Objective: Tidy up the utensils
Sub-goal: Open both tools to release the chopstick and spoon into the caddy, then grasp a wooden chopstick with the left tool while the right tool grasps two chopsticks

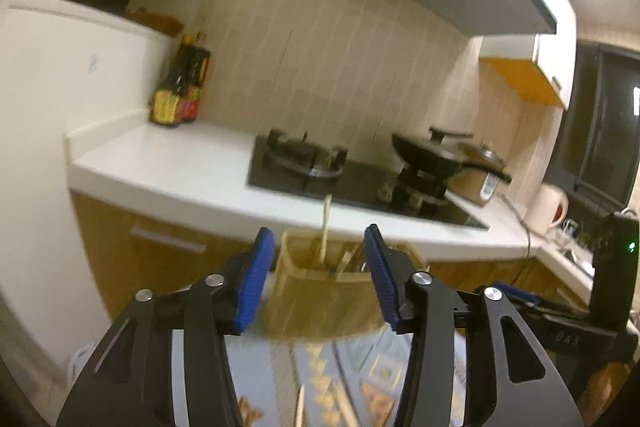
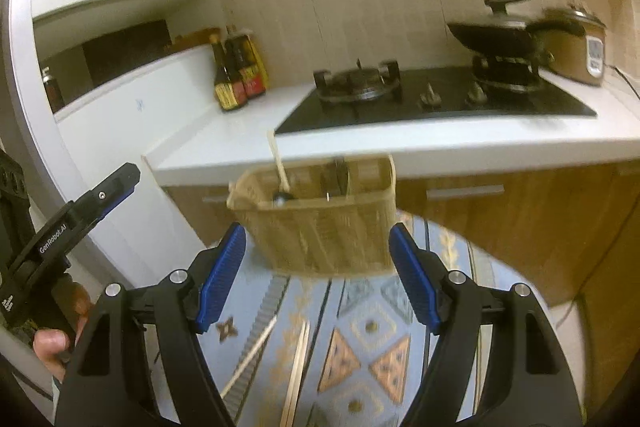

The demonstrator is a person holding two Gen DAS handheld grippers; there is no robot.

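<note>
A woven tan basket (image 2: 320, 227) stands on a patterned blue cloth (image 2: 360, 339), with a wooden utensil handle (image 2: 278, 157) and dark utensils (image 2: 336, 177) sticking out of it. It also shows in the left wrist view (image 1: 320, 291). Loose wooden chopsticks (image 2: 298, 367) lie on the cloth in front of the basket. My right gripper (image 2: 318, 275) is open and empty, just short of the basket. My left gripper (image 1: 320, 275) is open and empty, its jaws either side of the basket, and also shows at the left of the right wrist view (image 2: 80, 215).
Behind the basket runs a white counter (image 2: 248, 135) with a black gas hob (image 2: 432, 107), a wok (image 2: 496, 31), a rice cooker (image 2: 576, 47) and sauce bottles (image 2: 236, 75). Wooden cabinet doors (image 2: 520, 219) sit below. A white kettle (image 1: 546, 207) stands at the right.
</note>
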